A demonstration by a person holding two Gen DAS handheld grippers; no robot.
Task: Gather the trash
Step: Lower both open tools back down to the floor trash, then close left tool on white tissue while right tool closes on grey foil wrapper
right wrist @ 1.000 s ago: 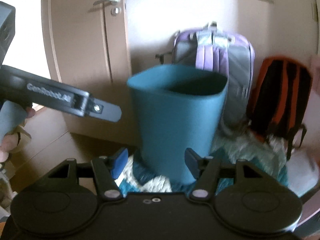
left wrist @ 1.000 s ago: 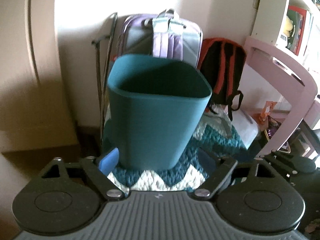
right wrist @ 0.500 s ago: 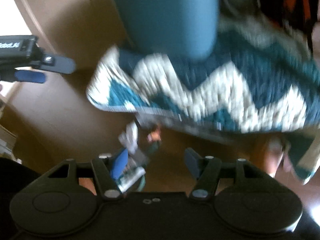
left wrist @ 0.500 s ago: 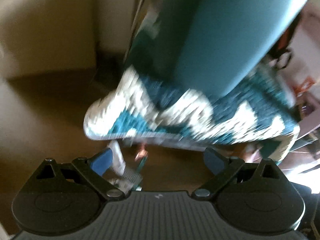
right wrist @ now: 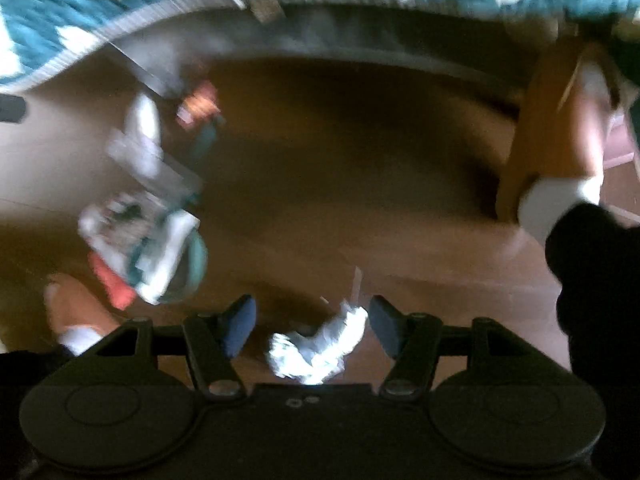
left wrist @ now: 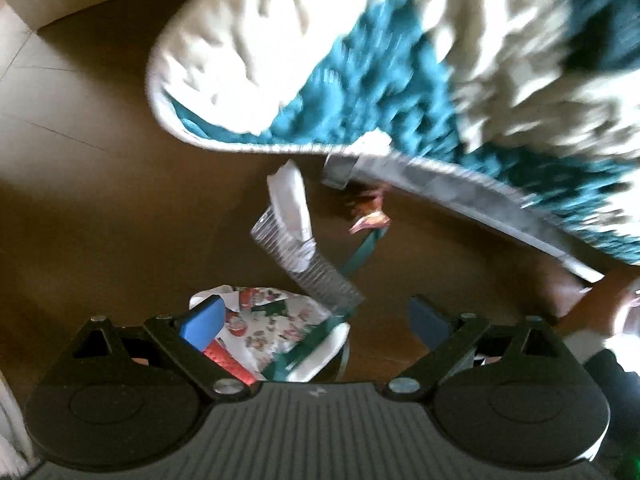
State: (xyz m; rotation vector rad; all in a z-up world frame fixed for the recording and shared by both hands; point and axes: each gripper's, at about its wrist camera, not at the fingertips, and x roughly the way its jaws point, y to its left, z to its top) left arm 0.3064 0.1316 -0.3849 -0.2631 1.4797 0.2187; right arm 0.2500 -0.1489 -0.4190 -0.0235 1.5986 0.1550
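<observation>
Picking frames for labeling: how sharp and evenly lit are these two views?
Left wrist: quilt smeared and blown out white, floor trash fairly readable. Right wrist: motion blur throughout, crumpled paper between the open fingers glaring, corners dark.

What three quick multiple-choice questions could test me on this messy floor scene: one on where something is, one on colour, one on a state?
1. Where is the crumpled white paper?
A. between the right hand-held gripper's fingers
B. on the rug
C. on a shelf

2. What colours is the rug?
A. red and black
B. teal and white
C. plain yellow

3. How is the left hand-held gripper?
A. shut on a cup
B. open
C. out of view

Answers: A, it lies between the right hand-held gripper's spread fingers; B, teal-white pattern; B, fingers apart, nothing held.
</observation>
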